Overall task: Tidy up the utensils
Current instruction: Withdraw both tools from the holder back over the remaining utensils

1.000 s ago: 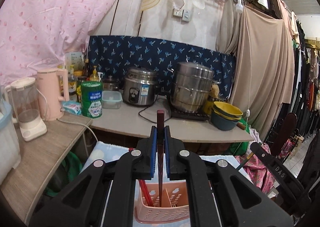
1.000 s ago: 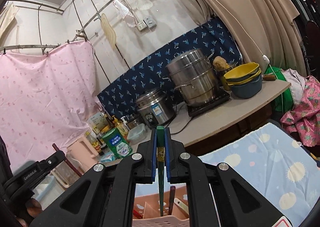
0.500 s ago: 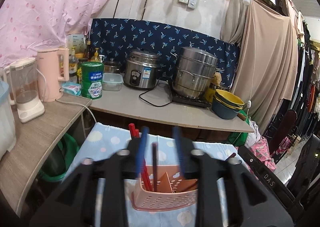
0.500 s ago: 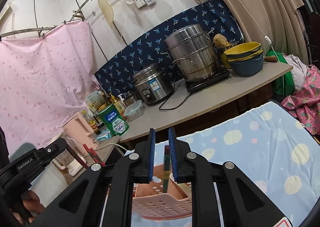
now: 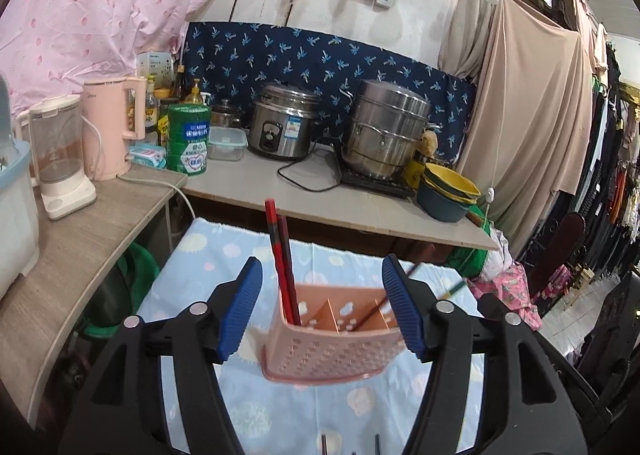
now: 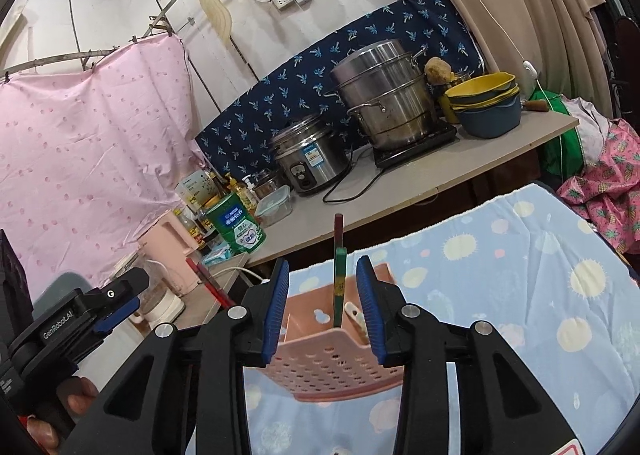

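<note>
A pink perforated utensil basket [image 5: 332,339] with dividers stands on a light blue dotted cloth [image 5: 224,251]. Two red chopsticks [image 5: 280,255] stand in its left compartment, and a dark chopstick [image 5: 400,287] leans out to the right. My left gripper [image 5: 322,307] sits just in front of the basket; its jaws are opening wide and touch nothing. In the right wrist view a green chopstick [image 6: 340,287] stands in the basket [image 6: 332,367] between the jaws of my right gripper [image 6: 322,295]. Those jaws are opening and the pads are clear of the stick.
Ends of more chopsticks [image 5: 324,445] lie on the cloth near me. Behind is a counter [image 5: 360,211] with a rice cooker [image 5: 284,123], steamer pot [image 5: 384,131], stacked bowls [image 5: 448,191], green tin [image 5: 188,143], and a pink kettle [image 5: 108,127] at left. A person's hand [image 6: 76,403] shows at lower left.
Both grippers were shut on a chopstick a second ago. Both have sunk toward the basket and let go, and the chopsticks now stand in it.
</note>
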A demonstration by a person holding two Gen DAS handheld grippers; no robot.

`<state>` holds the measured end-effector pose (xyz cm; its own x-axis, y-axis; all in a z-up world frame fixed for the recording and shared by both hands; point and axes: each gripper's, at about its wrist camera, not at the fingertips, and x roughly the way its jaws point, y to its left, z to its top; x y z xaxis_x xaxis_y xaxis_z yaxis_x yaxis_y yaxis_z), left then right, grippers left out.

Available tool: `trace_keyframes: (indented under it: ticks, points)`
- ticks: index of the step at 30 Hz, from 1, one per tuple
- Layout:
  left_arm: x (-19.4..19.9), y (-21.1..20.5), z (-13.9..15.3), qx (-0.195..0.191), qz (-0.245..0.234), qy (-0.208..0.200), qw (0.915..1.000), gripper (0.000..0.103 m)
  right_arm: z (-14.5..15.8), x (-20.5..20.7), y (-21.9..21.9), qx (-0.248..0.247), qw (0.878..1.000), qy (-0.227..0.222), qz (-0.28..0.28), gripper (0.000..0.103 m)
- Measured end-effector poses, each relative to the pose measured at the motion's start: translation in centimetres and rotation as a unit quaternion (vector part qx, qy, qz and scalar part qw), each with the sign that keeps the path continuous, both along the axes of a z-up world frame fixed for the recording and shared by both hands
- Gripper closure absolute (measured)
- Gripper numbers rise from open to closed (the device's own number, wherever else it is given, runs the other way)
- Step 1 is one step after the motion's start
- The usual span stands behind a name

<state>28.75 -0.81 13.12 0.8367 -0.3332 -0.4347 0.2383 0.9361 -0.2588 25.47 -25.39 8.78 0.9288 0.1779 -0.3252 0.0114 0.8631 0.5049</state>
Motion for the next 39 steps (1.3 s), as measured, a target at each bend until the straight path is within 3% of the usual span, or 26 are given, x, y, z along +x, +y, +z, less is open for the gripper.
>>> trace_keyframes:
  ticks: [9, 26, 31, 39]
  points:
    - [-6.0, 0.4, -4.6, 0.025, -0.019, 0.052, 0.9981, 0.041, -3.4, -7.0, 1.7, 0.024, 0.998, 0.053, 0.035, 0.068]
    - [-16.8, 2.8, -16.4, 0.056, -0.012, 0.165, 0.9847, 0.041, -13.2, -20.1, 5.8, -0.066, 0.98, 0.181, 0.053, 0.067]
    - [-19.2, 2.6, -18.4, 0.074, -0.017, 0.181, 0.9806, 0.041, -15.4, -22.2, 7.7, -0.093, 0.972, 0.203, 0.069, 0.067]
    - [-21.3, 1.8, -19.6, 0.096, -0.025, 0.184, 0.9778, 0.041, -16.4, -23.3, 9.1, -0.123, 0.969, 0.204, 0.07, 0.067]
